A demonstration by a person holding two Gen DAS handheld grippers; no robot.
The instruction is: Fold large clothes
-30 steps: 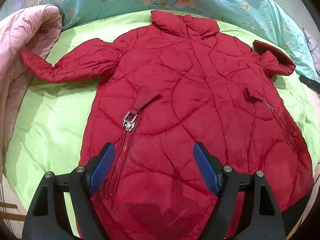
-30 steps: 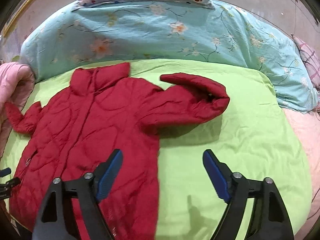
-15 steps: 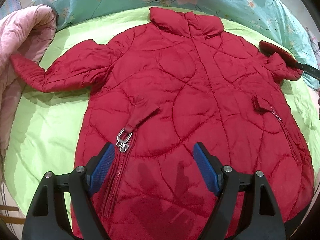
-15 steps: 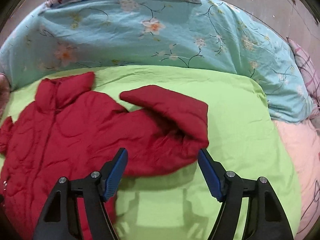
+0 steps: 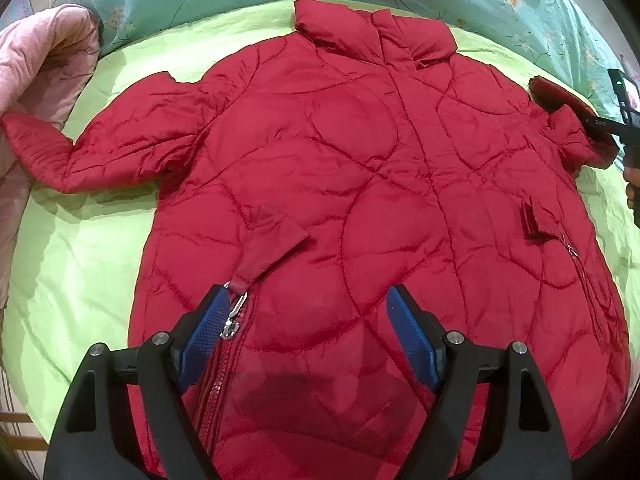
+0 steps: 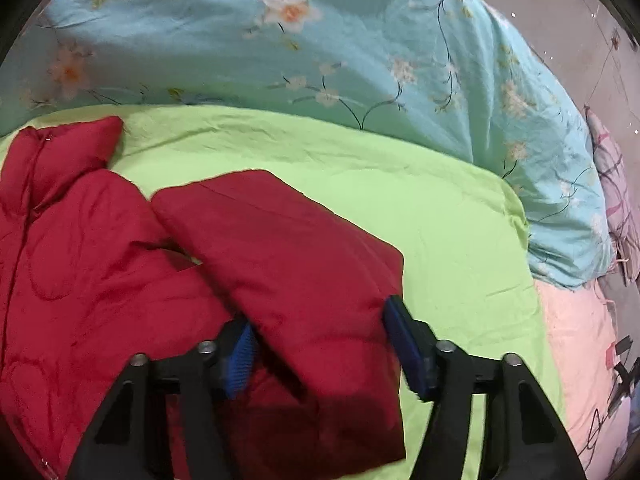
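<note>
A red quilted jacket (image 5: 360, 160) lies front up on the green sheet (image 5: 80, 260), collar at the far end. Its left sleeve (image 5: 100, 152) stretches out toward the pink quilt. My left gripper (image 5: 306, 292) hovers open over the jacket's lower front, its left pad beside the metal zipper pull (image 5: 232, 320). In the right wrist view the other sleeve (image 6: 300, 260) lies folded back on itself. My right gripper (image 6: 320, 314) straddles that sleeve near the fold and its jaws are closing, with the sleeve between the pads. The right gripper (image 5: 616, 120) also shows at the left view's edge.
A teal floral duvet (image 6: 320, 40) is bunched along the head of the bed. A pink quilt (image 5: 36, 60) is heaped on the left, under the left cuff. More pink bedding (image 6: 572, 340) lies at the right. Bare green sheet (image 6: 440, 220) spreads right of the folded sleeve.
My right gripper has travelled forward and down to the folded sleeve, and its jaws have narrowed around it. My left gripper has crept forward over the jacket, still open.
</note>
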